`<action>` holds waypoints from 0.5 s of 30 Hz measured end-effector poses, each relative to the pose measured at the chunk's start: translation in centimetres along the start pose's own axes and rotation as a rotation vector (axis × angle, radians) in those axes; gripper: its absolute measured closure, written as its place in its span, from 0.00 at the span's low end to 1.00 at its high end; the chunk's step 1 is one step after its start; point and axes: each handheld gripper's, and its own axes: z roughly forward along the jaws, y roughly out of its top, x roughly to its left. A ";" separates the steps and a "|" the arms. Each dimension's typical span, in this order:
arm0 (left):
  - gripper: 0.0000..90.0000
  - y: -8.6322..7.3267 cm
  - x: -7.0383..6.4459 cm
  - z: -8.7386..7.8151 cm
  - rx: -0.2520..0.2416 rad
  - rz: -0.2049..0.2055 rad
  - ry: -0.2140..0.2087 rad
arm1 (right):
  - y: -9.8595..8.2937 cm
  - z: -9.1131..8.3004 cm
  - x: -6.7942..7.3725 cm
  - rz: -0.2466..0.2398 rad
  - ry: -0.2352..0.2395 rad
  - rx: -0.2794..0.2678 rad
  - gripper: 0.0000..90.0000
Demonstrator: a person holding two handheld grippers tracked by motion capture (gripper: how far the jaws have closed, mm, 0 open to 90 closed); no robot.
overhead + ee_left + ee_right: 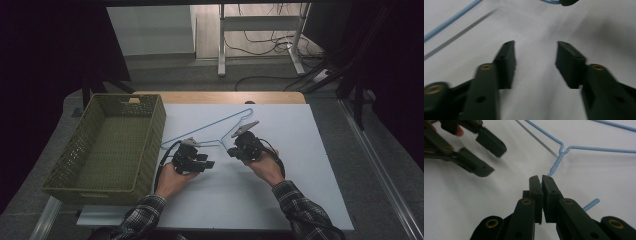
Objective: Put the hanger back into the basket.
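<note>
A light blue wire hanger (210,125) lies on the white sheet (300,165), its hook pointing toward me. My right gripper (232,151) is shut on the hanger's hook just below the twisted neck (557,161); in the right gripper view the jaws (540,177) meet on the wire and the hook's end (591,205) sticks out to their right. My left gripper (210,162) hovers just left of it, open, with nothing between its fingers (536,43). A stretch of the hanger wire (449,21) crosses the upper left of the left gripper view.
A green woven basket (160,120) stands at the left edge of the sheet, close to my left hand. The wooden table edge (220,97) shows beyond the sheet. Table legs and cables lie on the floor farther back.
</note>
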 end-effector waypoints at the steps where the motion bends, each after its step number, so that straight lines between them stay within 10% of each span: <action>1: 0.71 0.1 0.0 0.2 -0.003 -0.003 -0.003 | 0.0 0.0 0.0 0.001 0.000 0.001 0.97; 6: 0.94 0.9 -0.5 2.7 -0.028 0.003 -0.017 | 0.3 -0.3 0.0 -0.002 0.001 0.001 0.97; 15: 0.97 2.0 -1.1 5.0 -0.054 0.027 -0.006 | 0.5 -0.5 0.1 -0.001 0.004 -0.003 0.97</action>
